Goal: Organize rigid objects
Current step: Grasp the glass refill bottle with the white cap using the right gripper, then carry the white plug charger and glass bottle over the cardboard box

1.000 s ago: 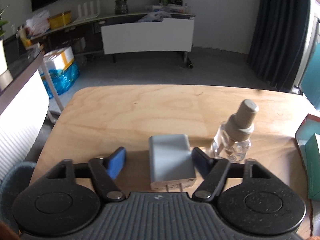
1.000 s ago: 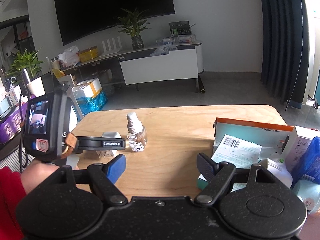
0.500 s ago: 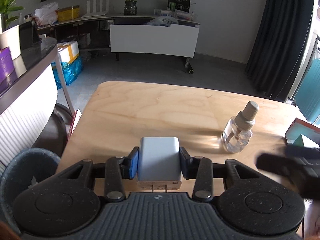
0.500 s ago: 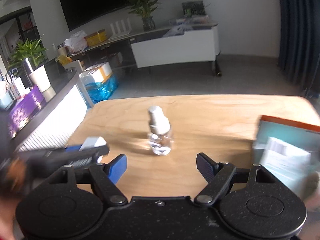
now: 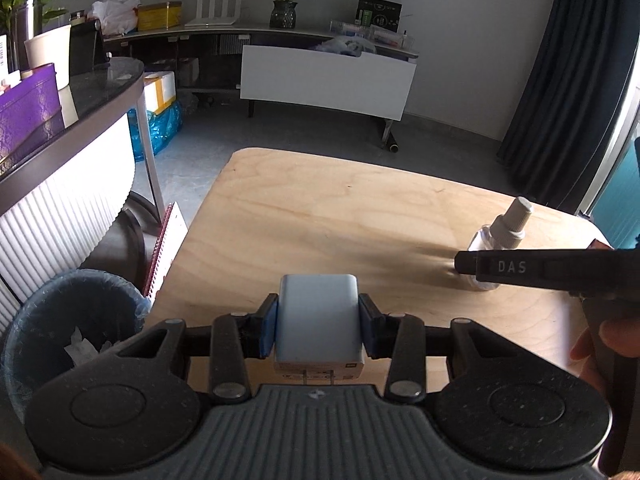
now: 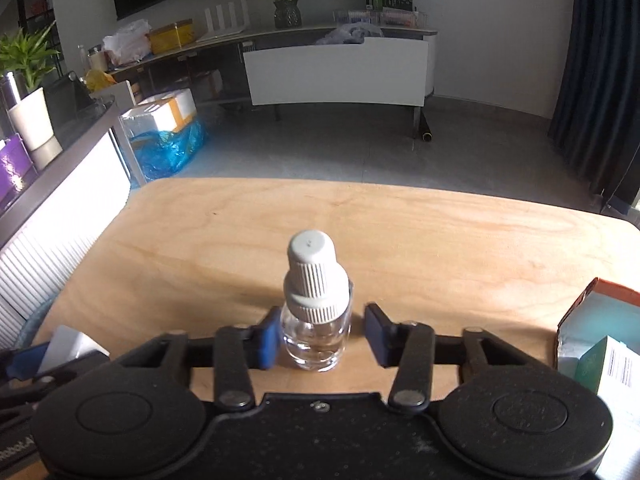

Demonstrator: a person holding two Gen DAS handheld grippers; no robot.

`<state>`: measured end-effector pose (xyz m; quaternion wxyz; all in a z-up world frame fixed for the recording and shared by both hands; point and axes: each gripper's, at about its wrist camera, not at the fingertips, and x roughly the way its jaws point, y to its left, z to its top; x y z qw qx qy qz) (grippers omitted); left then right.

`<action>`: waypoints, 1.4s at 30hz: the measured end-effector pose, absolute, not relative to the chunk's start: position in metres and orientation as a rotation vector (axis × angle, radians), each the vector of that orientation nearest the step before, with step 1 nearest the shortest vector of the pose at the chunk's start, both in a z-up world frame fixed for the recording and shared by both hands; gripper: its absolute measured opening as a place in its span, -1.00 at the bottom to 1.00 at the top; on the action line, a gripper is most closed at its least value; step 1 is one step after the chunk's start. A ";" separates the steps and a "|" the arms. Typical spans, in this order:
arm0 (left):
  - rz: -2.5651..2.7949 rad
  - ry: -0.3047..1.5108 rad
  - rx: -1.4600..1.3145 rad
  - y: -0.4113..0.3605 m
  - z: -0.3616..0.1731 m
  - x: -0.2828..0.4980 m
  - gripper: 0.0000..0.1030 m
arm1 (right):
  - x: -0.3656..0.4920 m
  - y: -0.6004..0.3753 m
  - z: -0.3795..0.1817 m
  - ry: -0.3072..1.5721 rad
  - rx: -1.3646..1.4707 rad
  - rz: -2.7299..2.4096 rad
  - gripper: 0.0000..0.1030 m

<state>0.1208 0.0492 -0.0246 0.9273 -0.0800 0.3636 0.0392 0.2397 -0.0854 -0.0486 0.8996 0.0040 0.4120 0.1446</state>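
Observation:
My left gripper is shut on a pale grey charger block and holds it above the near left part of the wooden table. A small clear glass bottle with a grey ribbed cap stands upright on the table. My right gripper is around the bottle's base; its left pad is at the glass and a small gap shows at the right pad. In the left wrist view the bottle is partly behind the right gripper's black finger. The charger also shows in the right wrist view.
A teal and orange carton with white boxes lies at the table's right edge. A blue bin with a liner and a spiral notebook stand on the floor to the left. A white ribbed counter is further left.
My left gripper closed on the charger and lifted it off the table. My right gripper moved left across the table to the bottle and its jaws narrowed around it.

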 end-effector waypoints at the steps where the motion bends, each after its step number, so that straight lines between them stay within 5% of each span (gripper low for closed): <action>1: 0.082 0.745 -0.165 0.050 -0.025 0.120 -0.21 | 0.239 -0.084 -0.049 0.847 0.003 0.301 -0.27; 42: 0.100 0.664 -0.140 0.033 0.029 0.004 -0.21 | 0.027 -0.114 0.045 0.712 0.021 0.411 -0.28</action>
